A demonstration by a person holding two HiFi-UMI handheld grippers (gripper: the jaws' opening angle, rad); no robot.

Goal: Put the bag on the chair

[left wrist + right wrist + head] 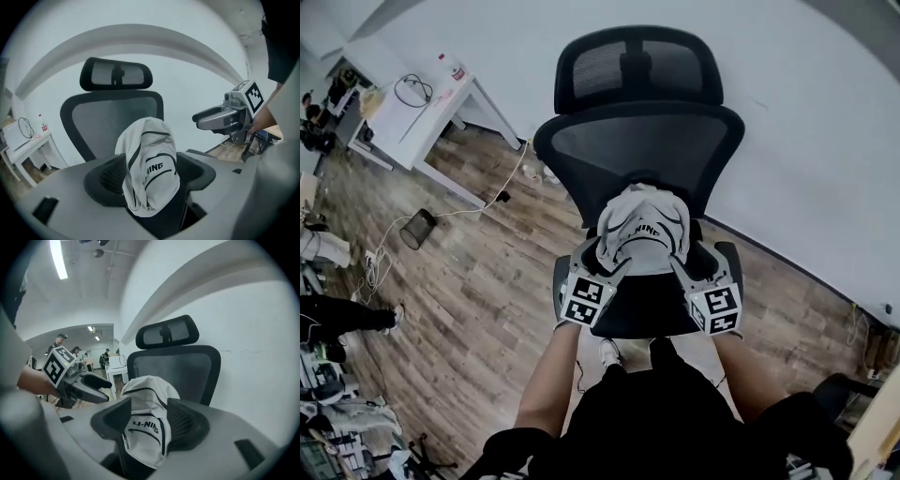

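A white drawstring bag (639,230) with black lettering stands on the seat (642,309) of a black mesh office chair (637,141), leaning toward its backrest. My left gripper (605,267) flanks the bag's left side and my right gripper (680,267) its right side. In the left gripper view the bag (150,164) stands between wide jaws of the left gripper (150,176), which is open, with the right gripper (220,117) beyond. In the right gripper view the bag (147,420) sits loosely between the right gripper's (150,420) open jaws, and its cloth brushes the pads.
A white desk (422,108) with cables stands at the back left by the white wall. A black wastebasket (417,228) and a cord lie on the wood floor left of the chair. People stand at the far left edge (328,319).
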